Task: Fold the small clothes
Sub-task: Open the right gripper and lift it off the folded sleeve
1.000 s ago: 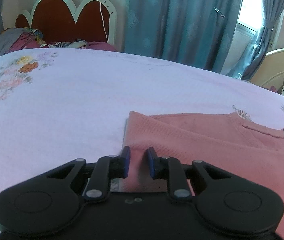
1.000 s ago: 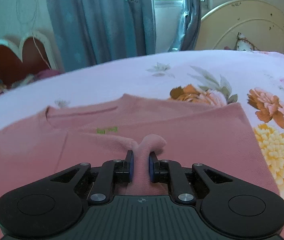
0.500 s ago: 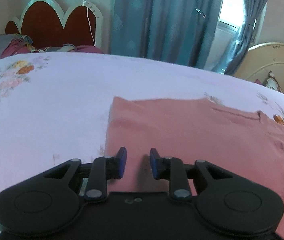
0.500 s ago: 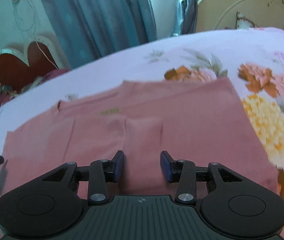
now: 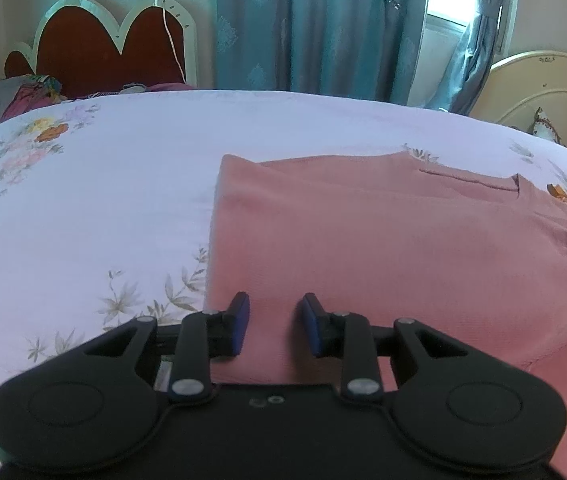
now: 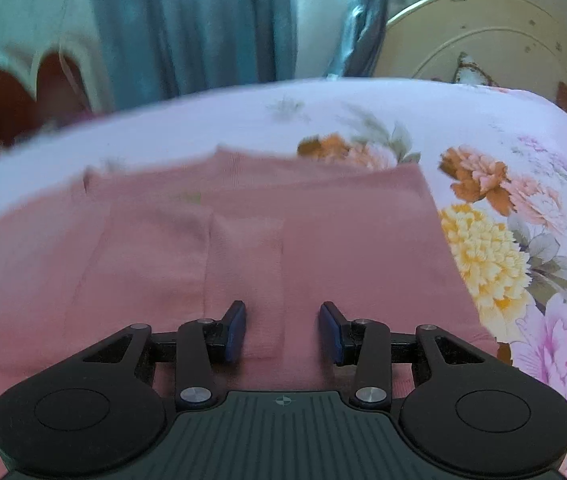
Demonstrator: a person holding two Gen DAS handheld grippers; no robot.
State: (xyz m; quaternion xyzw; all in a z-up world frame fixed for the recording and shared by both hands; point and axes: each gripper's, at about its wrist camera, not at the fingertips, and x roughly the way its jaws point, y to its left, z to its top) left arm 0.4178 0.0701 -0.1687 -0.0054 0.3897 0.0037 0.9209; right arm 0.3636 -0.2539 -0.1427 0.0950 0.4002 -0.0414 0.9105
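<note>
A pink knit garment (image 5: 383, 240) lies flat on the floral bedsheet (image 5: 103, 200), its sides folded inward. It also shows in the right wrist view (image 6: 303, 248), with a narrow folded strip running down its middle. My left gripper (image 5: 273, 326) is open and empty, over the garment's near left edge. My right gripper (image 6: 282, 330) is open wide and empty, just above the garment's near middle, with the folded strip between its fingers.
A red headboard (image 5: 103, 48) with piled clothes (image 5: 23, 96) stands at the back left. Blue curtains (image 5: 323, 28) hang behind the bed. A cream headboard (image 6: 483, 36) stands at the back right. Bare sheet lies left of the garment.
My right gripper has let go of the pinched pink fabric and opened wide; the fabric now lies flat. My left gripper has opened a little wider and drawn back slightly.
</note>
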